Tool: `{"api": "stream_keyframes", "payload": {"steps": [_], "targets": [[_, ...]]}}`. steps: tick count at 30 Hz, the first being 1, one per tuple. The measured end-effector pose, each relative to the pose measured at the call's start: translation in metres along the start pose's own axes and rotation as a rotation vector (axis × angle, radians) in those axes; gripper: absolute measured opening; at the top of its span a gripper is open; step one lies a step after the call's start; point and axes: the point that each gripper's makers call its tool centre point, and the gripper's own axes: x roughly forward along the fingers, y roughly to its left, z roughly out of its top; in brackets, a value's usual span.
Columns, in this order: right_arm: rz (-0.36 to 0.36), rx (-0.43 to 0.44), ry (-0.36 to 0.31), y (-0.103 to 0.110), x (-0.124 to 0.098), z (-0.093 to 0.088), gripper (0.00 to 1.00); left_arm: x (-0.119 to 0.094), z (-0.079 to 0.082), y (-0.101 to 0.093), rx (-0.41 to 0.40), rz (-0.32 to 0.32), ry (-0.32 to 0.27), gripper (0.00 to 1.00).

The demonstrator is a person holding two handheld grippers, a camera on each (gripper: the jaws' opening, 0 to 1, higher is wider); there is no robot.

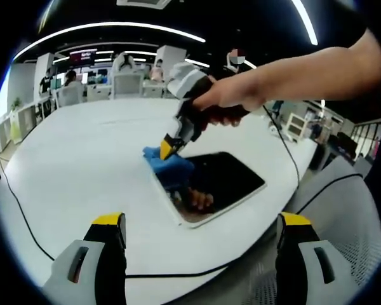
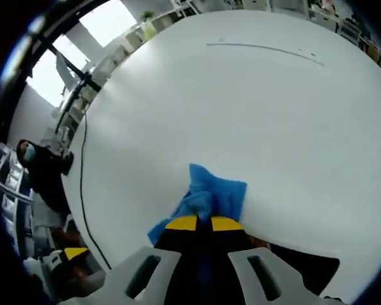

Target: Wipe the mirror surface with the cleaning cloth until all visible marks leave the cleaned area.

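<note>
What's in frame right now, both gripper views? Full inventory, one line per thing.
mirror: 1, dark glass with pale frame, lying flat on the table near its edge
cleaning cloth: 1, blue, bunched at the mirror's far corner, clamped in the right gripper
table: 1, white, large and rounded, under the mirror
cable: 1, black, running across the table's near side
desks and chairs: several, white, in the background office
ceiling light strips: several, white, overhead
left gripper: 1, grey with yellow tips, jaws wide apart, above the table edge, holding nothing
right gripper: 1, yellow tips, jaws closed on the cloth
hand: 1, gripping the right gripper's handle
</note>
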Motion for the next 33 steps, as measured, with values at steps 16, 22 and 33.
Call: {"api": "stream_keyframes", "payload": {"steps": [16,22,33], "targets": [[-0.038,0.013,-0.024,-0.010,0.000,-0.001,0.00,0.000,-0.002,0.003,0.003,0.006,0.007,0.99],[-0.054,0.026,-0.026,-0.007,0.000,-0.004,0.00,0.000,-0.002,0.003,0.000,0.010,0.003,0.99],[-0.044,0.052,-0.045,0.001,-0.003,-0.020,0.00,0.000,-0.002,0.004,0.003,0.012,0.006,0.99]]}}
